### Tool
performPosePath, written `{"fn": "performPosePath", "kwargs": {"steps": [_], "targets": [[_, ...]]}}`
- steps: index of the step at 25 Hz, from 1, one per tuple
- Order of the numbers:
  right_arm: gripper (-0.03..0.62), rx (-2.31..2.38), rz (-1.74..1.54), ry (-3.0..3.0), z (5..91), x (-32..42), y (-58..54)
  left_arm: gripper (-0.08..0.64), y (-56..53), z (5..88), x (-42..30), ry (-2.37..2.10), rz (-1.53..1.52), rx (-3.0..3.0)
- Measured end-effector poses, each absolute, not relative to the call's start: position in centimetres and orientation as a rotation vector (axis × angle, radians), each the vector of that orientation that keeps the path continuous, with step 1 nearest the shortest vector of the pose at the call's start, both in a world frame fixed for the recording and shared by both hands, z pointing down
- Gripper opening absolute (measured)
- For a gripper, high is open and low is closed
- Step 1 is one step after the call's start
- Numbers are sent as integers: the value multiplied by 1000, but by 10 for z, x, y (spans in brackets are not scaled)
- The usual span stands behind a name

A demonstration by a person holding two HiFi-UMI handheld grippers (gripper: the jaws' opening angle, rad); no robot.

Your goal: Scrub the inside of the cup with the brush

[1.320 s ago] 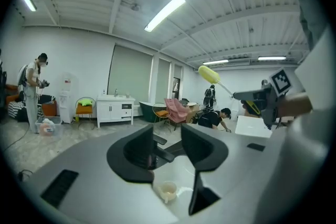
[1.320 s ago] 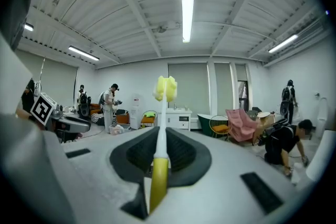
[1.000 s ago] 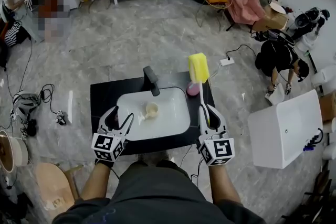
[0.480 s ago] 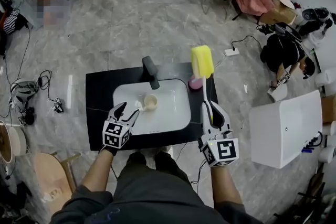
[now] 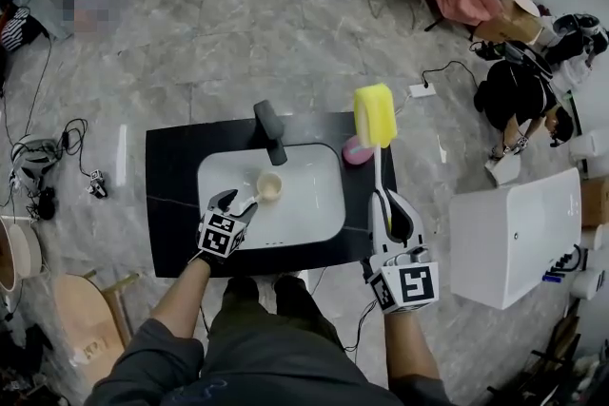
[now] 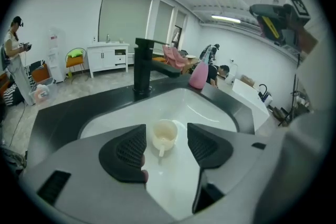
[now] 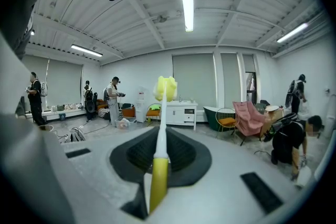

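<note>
A cream cup (image 5: 269, 186) (image 6: 164, 133) lies in the white sink basin (image 5: 314, 209), its handle toward me. My left gripper (image 5: 231, 207) (image 6: 164, 145) hangs open just short of it, jaws either side of the cup's handle in the left gripper view, not touching. My right gripper (image 5: 388, 216) (image 7: 157, 160) is shut on the handle of the brush (image 5: 379, 176) (image 7: 159, 165), whose yellow sponge head (image 5: 374, 115) (image 7: 165, 88) points up and away, above the sink's right rim.
A black tap (image 5: 270, 132) (image 6: 144, 66) stands at the basin's back edge. A pink bottle (image 5: 355, 150) (image 6: 199, 75) sits on the black counter (image 5: 171, 204) at the back right. A white box (image 5: 514, 238) stands to the right; cables (image 5: 38, 171) lie on the floor at left.
My left gripper has moved forward over the sink's front edge toward the cup. The right gripper with the brush has drawn slightly back and right. The head view has shifted downward.
</note>
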State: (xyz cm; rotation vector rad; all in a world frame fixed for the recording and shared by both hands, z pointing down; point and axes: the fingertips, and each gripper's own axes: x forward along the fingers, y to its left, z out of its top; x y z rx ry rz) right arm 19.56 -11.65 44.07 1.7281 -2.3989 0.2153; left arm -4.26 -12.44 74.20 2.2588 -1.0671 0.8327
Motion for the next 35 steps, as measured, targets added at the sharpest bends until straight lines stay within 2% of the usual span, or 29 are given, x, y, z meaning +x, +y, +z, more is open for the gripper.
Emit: {"fn": "performPosePath", "kwargs": {"steps": [22, 30, 35], "targets": [[37, 1715, 244, -2310, 474, 227, -143, 213, -131, 902, -19, -879, 1123, 2080], [37, 1690, 262, -2273, 488, 237, -146, 170, -135, 924, -12, -838, 1185, 2091], [37, 1672, 274, -2272, 495, 236, -150, 95, -134, 930, -8, -816, 1222, 2137]]}}
